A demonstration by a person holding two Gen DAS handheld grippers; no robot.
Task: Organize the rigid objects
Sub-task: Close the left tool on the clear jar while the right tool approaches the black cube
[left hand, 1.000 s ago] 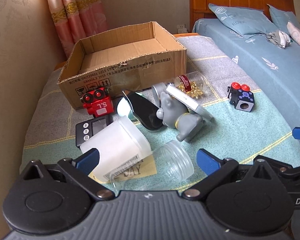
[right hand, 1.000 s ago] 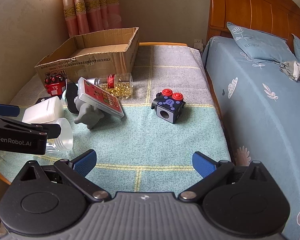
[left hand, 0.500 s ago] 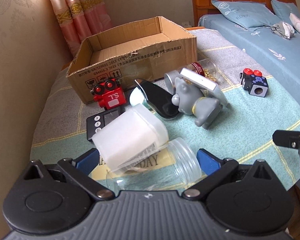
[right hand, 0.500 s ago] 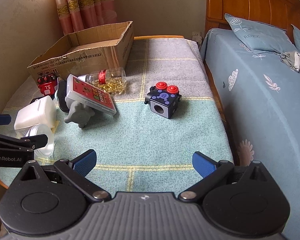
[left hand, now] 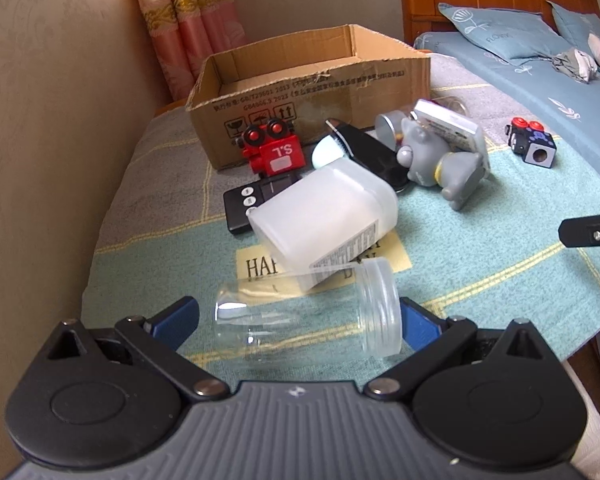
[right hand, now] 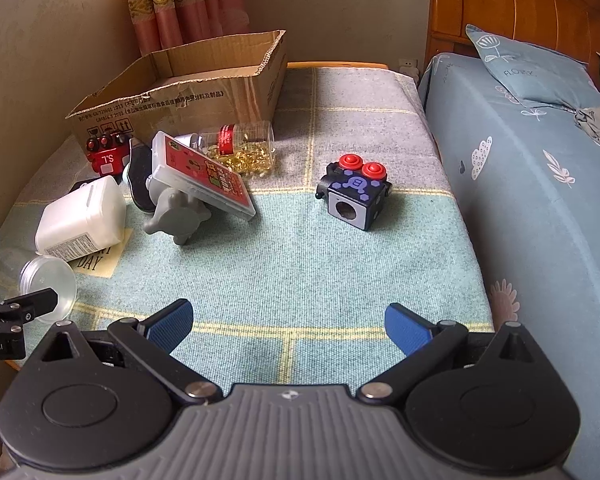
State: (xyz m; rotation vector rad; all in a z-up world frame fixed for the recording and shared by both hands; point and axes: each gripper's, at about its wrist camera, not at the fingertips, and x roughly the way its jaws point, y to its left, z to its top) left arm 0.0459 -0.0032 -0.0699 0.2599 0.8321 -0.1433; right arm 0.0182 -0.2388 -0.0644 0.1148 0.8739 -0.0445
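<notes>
Clutter covers the near-left part of the worktop (right hand: 340,280), a surface under a green and grey checked cloth beside a bed (right hand: 540,200). Your left claw (left hand: 300,322) is spread wide, its blue fingertips flanking a clear jar (left hand: 312,316) that lies on its side, mouth toward 3 o'clock; whether the pads touch the jar cannot be told. At 12 o'clock of the jar a white bottle (left hand: 324,212) lies tilted, its lower end resting against the jar and over a yellow card (left hand: 260,268). Behind the bottle, at 11 o'clock, a black remote (left hand: 244,208) lies flat, and beyond it a red robot toy (left hand: 274,148) stands just before the cardboard box (left hand: 312,92). The box is open at the top at the far end of the worktop; its inside is only partly visible.

At 1 o'clock of the bottle sit a black oval object (left hand: 370,152) and a grey animal figure (left hand: 440,164), with a red-faced card case (right hand: 204,176) leaning on the figure. Behind the case a clear bottle of yellow capsules (right hand: 240,148) lies on its side near the box.

Your right claw (right hand: 288,326) is released and empty, fingers apart above bare cloth. At its 12 o'clock, well apart from the clutter, stands a dark cube toy (right hand: 354,190) with two red buttons on top.
</notes>
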